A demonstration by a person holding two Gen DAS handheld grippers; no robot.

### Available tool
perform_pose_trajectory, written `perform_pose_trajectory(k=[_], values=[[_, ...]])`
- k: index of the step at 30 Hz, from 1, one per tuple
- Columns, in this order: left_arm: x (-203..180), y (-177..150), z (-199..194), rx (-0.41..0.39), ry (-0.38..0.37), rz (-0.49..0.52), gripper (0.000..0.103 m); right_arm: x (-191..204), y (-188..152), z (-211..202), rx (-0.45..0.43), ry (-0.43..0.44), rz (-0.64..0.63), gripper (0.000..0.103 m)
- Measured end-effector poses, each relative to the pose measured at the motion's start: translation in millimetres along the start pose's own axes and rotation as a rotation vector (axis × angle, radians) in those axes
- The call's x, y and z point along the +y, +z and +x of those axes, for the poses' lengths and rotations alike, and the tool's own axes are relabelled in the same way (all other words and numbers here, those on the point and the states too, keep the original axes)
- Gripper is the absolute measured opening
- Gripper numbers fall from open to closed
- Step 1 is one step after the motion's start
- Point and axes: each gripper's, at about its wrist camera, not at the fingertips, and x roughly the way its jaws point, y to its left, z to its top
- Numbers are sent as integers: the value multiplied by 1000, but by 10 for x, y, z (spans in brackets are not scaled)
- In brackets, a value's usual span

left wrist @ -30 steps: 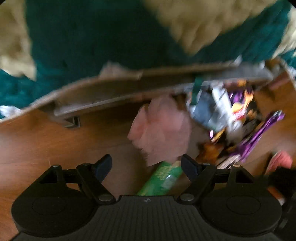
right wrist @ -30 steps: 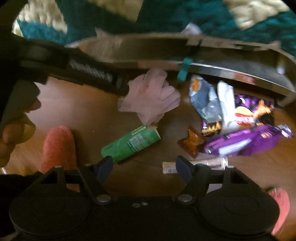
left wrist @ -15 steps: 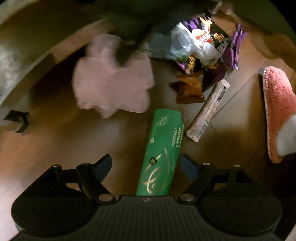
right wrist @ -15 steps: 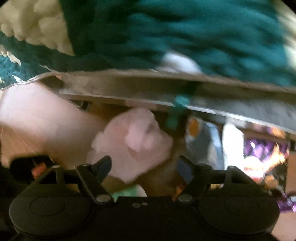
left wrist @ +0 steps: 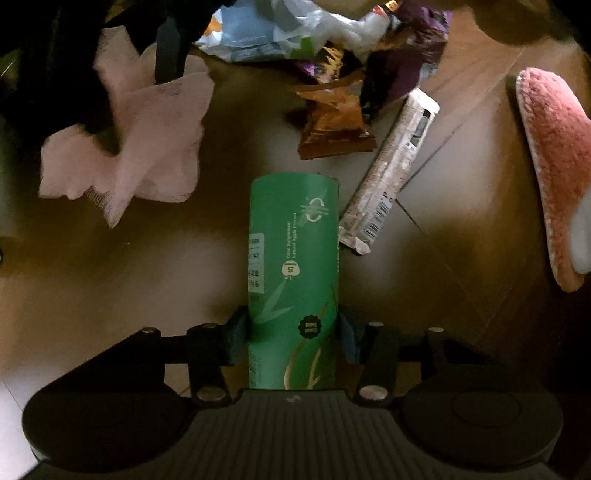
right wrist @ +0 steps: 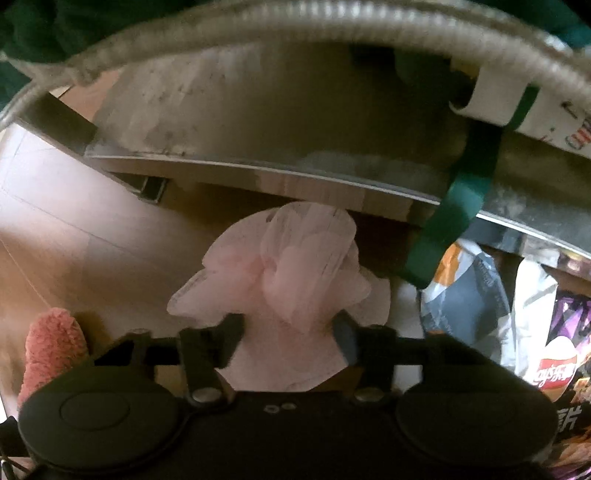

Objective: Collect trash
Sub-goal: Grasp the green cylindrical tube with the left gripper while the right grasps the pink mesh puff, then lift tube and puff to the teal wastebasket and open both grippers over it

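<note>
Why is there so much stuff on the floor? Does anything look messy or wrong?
Yes, litter lies across the wooden floor: a green tube on its side, a crumpled pink tissue, a torn orange wrapper, a long wrapper, and crushed snack bags. A pink slipper sits beside them.

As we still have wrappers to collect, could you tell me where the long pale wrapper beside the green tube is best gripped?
Grip the long pale wrapper across its narrow width near mid-length, coming from above. It lies flat on the floor, angled beside the green tube, so a gripper turned across its length would likely span it; the crumpled orange-brown wrapper crowds its far end.
</note>
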Motion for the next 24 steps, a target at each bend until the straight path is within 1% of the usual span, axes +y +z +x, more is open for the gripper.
perform_pose_trajectory(k=[1, 2, 3, 4, 5, 7, 9, 13, 18, 22, 24], values=[[3, 0, -5, 3, 12, 4, 48, -4, -5, 1, -2, 1, 0, 31], [2, -1, -11, 7, 25, 9, 48, -6, -12, -3, -3, -2, -3, 25], [9, -5, -21, 11, 30, 10, 48, -10, -22, -10, -3, -5, -3, 13], [22, -10, -37, 18, 27, 4, 48, -11, -28, -9, -2, -4, -2, 7], [42, -15, -62, 25, 24, -5, 48, -10, -67, -16, -2, -8, -4, 5], [72, -12, -124, 32, 17, -20, 48, -9, -114, -83, -12, -26, -9, 3], [89, 10, -199, 39, 9, -28, 48, -5, -142, -187, -23, -21, 2, 2], [88, -14, -484, 31, -15, -18, 48, -20, -218, -411, -27, -17, 44, 2], [81, -87, -938, 9, -12, 11, 48, -16, -405, -837, -41, -24, 83, 1], [69, -101, -1388, -26, 1, 1, 48, 55, -524, -1242, -63, -27, 100, 1], [45, -94, -1626, -50, 10, -8, 48, 103, -564, -1502, -92, -32, 100, 1]])
